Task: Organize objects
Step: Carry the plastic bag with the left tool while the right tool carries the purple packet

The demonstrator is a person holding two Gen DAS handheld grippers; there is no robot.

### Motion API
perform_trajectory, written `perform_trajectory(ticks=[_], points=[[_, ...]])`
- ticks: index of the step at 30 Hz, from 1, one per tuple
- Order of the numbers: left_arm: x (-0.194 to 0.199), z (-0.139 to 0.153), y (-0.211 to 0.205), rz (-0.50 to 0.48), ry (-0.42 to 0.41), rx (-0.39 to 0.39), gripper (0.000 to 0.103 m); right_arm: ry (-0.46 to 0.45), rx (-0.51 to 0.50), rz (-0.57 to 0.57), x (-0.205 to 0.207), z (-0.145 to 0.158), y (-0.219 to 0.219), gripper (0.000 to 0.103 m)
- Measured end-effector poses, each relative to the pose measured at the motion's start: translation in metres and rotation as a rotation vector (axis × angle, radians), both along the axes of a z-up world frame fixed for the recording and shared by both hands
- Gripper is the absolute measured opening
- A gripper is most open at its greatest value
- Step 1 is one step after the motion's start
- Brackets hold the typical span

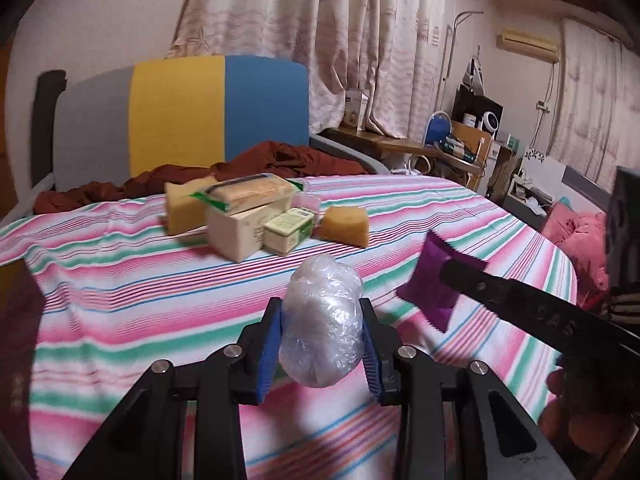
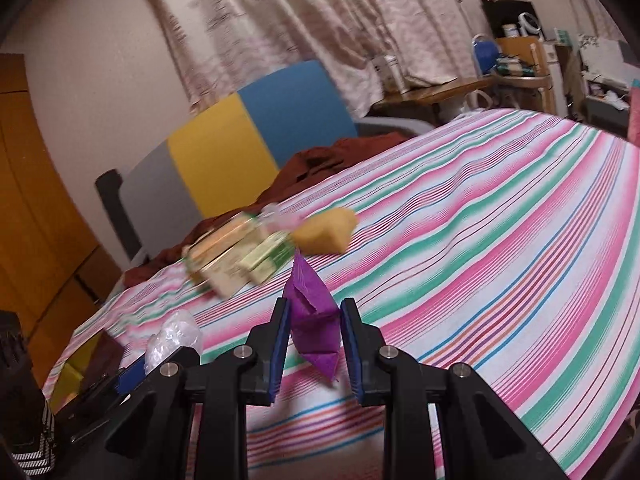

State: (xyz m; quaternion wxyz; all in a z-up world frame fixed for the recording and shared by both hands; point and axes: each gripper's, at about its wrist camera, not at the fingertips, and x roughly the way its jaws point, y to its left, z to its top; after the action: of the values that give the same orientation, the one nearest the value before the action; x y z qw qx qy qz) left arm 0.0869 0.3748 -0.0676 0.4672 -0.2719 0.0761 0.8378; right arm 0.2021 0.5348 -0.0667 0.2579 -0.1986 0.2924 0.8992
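Clear crinkled plastic, wadded into a ball [image 1: 322,328], sits clamped between the blue pads of the left tool [image 1: 320,340], held in the air above a bed. The bed is covered by a striped sheet [image 1: 120,300] in pink, green, white and blue.

The right tool [image 2: 314,340] grips a small purple pouch [image 2: 312,320] between its own blue-padded fingers, its jaws drawn in narrow on the fabric. The pouch stands on edge in the grip, one pointed corner up and one hanging down. From the left wrist view, the same pouch [image 1: 430,284] shows to the right of the plastic ball, pinched at the end of the right tool's black finger [image 1: 520,300], also above the sheet. The two held things are near each other but apart.

Farther back on the bed a cluster of things lies together: a cream rectangular box [image 1: 236,232] with a flat wrapped packet [image 1: 248,192] on top, a smaller green-and-cream box [image 1: 288,232] just beside it, a yellow sponge block [image 1: 182,208] to the left, and a second yellow sponge piece [image 1: 346,226] to the right. This group is blurred in the right wrist view.

Behind the cluster, a rumpled rust-brown cloth [image 1: 280,160] lies against a headboard [image 1: 180,112] with grey, yellow and blue panels. Pale patterned curtains [image 1: 320,20] hang behind it.
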Motion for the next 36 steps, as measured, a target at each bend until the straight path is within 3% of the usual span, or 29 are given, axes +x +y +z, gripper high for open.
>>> perform_trajectory(ticks=[5, 13, 23, 32, 36], points=[[0.004, 0.010, -0.050, 0.026, -0.014, 0.032, 0.037, 0.009, -0.052, 0.072, -0.011, -0.001, -0.027, 0.025], [-0.004, 0.026, -0.126, 0.107, -0.055, 0.089, 0.037, 0.014, -0.055, 0.204, -0.036, 0.010, -0.079, 0.025], [-0.055, 0.040, -0.226, 0.336, -0.104, 0.137, 0.037, 0.036, -0.044, 0.432, -0.068, 0.031, -0.151, 0.025], [-0.102, 0.024, -0.323, 0.570, -0.150, 0.090, 0.037, 0.062, -0.053, 0.580, -0.089, 0.048, -0.203, 0.025], [-0.117, 0.012, -0.346, 0.628, -0.228, 0.050, 0.037, 0.063, -0.059, 0.622, -0.099, 0.051, -0.219, 0.025]])
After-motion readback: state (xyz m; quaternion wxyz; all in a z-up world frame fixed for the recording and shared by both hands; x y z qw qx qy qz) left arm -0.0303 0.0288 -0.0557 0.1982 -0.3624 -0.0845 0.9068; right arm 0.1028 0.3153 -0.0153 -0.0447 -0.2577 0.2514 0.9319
